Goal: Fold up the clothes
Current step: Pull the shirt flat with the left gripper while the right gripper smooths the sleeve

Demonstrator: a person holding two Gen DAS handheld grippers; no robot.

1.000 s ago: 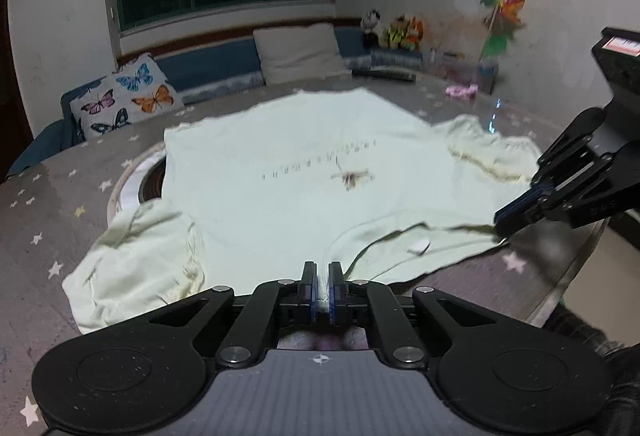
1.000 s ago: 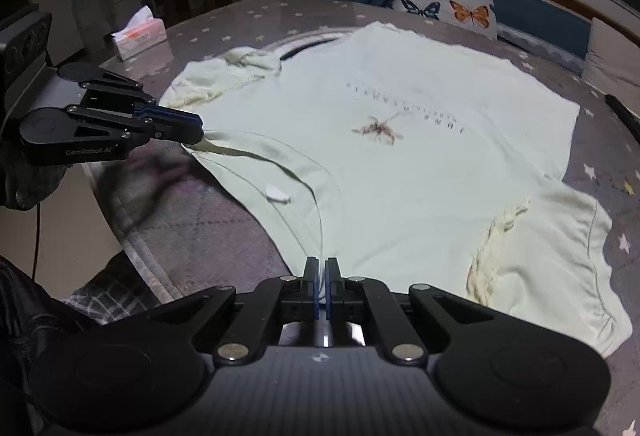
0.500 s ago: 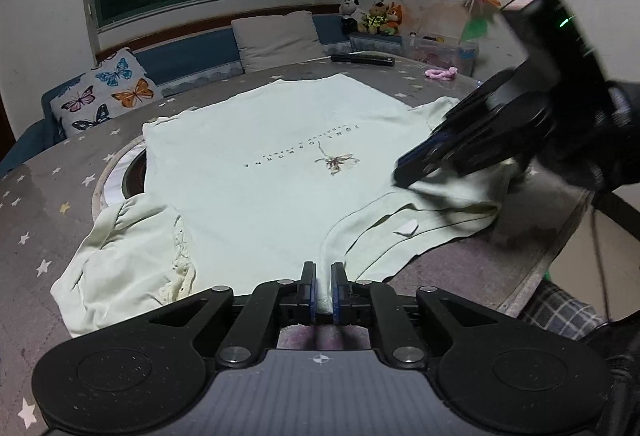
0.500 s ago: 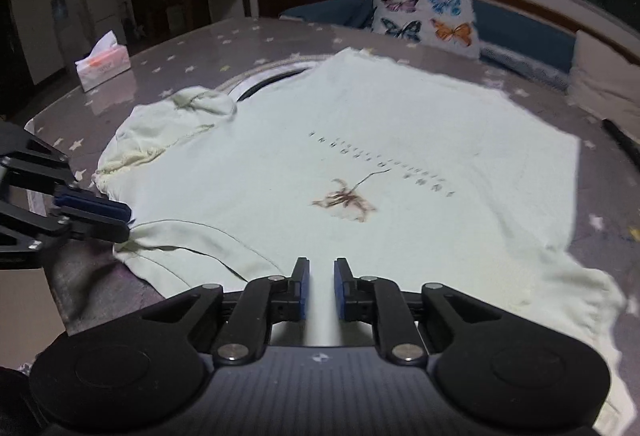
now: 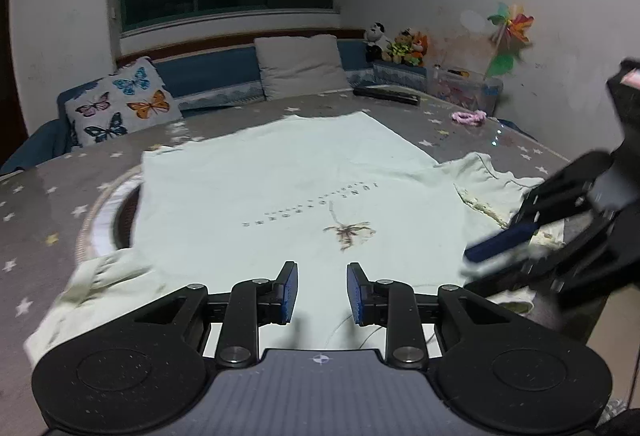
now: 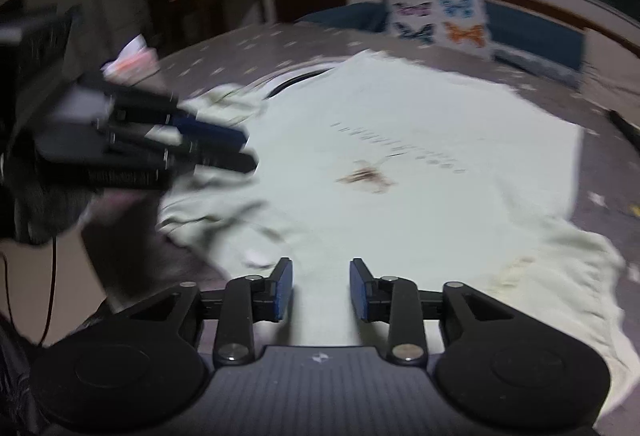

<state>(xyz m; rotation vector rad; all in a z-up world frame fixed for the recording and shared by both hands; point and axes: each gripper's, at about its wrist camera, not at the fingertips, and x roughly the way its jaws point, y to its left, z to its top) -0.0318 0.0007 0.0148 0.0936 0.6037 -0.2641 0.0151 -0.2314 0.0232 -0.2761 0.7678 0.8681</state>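
On the grey star-patterned table [image 5: 44,192] a pale green T-shirt [image 5: 288,172] lies spread flat, printed side up, with its neckline toward the near edge and its hem toward the far side. Its small insect print [image 5: 347,233] and a line of lettering sit near the middle. One sleeve [image 5: 104,284] is rumpled at the near left, the other [image 5: 486,176] lies at the right with a frilled seam. Beyond the table, a blue bench holds a butterfly cushion [image 5: 120,106] at far left and a plain grey cushion [image 5: 300,66] further right. Soft toys [image 5: 400,44] and a pinwheel [image 5: 510,32] stand in the far right corner. The left gripper [image 5: 318,292] hangs over the collar area with its jaws wide apart, gripping nothing. The right gripper [image 6: 320,290] is likewise wide and empty above the shirt's near right shoulder; in the left view it appears blurred at the right sleeve. A tissue box [image 6: 130,58] sits far left in the right view.
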